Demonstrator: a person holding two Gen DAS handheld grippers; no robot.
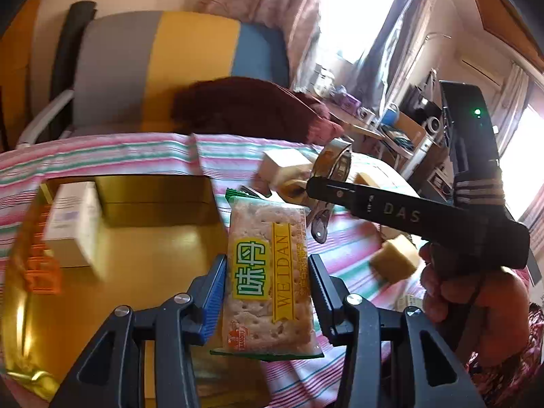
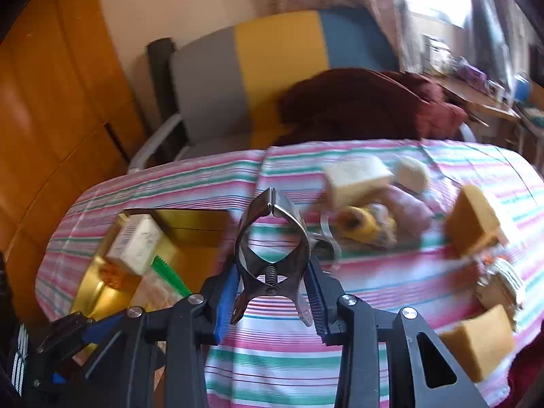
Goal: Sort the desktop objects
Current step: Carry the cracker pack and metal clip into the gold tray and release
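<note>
Left gripper (image 1: 267, 292) is clamping a cracker packet (image 1: 268, 272) upright between its pads, above the edge of a gold tray (image 1: 136, 255) holding a white box (image 1: 73, 227). Right gripper (image 2: 270, 292) is pinching a metal clip (image 2: 270, 248) over the striped bench cloth (image 2: 289, 357), with sponges (image 2: 472, 221) lying beyond.

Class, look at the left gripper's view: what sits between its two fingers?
In the left wrist view, a packet of crackers sits upright between the left gripper fingers, clamped from both sides, above the gold tray.
</note>
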